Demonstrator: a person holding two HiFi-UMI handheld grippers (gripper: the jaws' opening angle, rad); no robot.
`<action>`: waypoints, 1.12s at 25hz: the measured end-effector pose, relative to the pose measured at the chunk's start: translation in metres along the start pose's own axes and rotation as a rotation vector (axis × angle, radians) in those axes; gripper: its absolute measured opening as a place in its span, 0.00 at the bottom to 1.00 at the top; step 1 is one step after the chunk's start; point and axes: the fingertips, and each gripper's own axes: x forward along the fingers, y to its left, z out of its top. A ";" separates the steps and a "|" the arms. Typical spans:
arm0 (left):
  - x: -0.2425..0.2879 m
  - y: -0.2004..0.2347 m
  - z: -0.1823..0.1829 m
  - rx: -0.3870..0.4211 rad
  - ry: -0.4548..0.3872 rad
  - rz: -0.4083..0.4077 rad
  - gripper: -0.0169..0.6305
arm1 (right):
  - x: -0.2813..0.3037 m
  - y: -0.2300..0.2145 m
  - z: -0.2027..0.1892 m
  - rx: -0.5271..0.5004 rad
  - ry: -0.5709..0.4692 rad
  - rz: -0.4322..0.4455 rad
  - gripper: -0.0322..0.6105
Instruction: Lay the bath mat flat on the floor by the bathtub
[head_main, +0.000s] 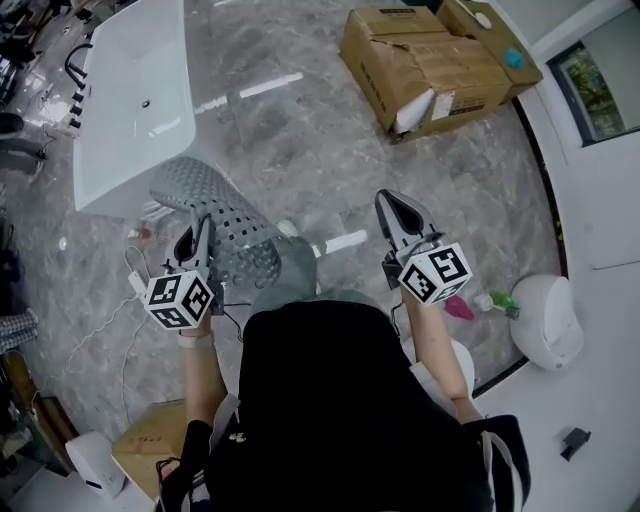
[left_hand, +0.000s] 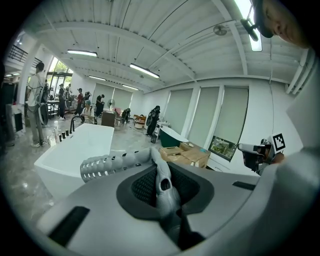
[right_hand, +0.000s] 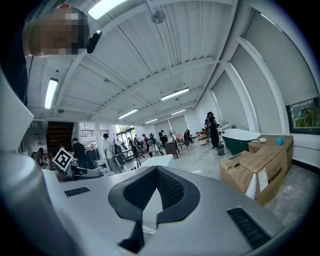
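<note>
**Beside the white tub, mat held up by one gripper**

Near the corner of the white bathtub (head_main: 135, 100), a person in a black top stands on the grey marble floor (head_main: 300, 130) with a gripper in each hand. The left gripper (head_main: 197, 232) has its jaws closed down on one edge of the grey perforated bath mat (head_main: 225, 225). In the left gripper view the pinched edge of the mat (left_hand: 162, 187) rises out of the left gripper (left_hand: 167, 220), then bends away to the left with its free end curled over towards the bathtub (left_hand: 75, 150).

From above, the mat arcs from that gripper out towards the tub's near corner. It is bowed and rumpled, not spread flat. I cannot tell whether its far end touches the floor.

The right gripper (head_main: 392, 205) is held level with the other, well apart from the mat. Its jaws are pressed together with nothing between them, as the right gripper view shows (right_hand: 150, 200).

Battered cardboard boxes (head_main: 430, 60) sit further off across the floor. Other people stand about at the far end of the room.
</note>
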 end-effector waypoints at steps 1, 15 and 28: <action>0.011 0.001 0.002 -0.002 0.001 -0.002 0.11 | 0.006 -0.008 0.001 -0.001 0.002 -0.004 0.09; 0.196 0.078 0.054 -0.104 0.033 0.060 0.11 | 0.204 -0.121 0.060 -0.047 0.092 0.042 0.09; 0.254 0.152 0.107 -0.173 -0.025 0.154 0.11 | 0.406 -0.093 0.089 -0.126 0.196 0.300 0.09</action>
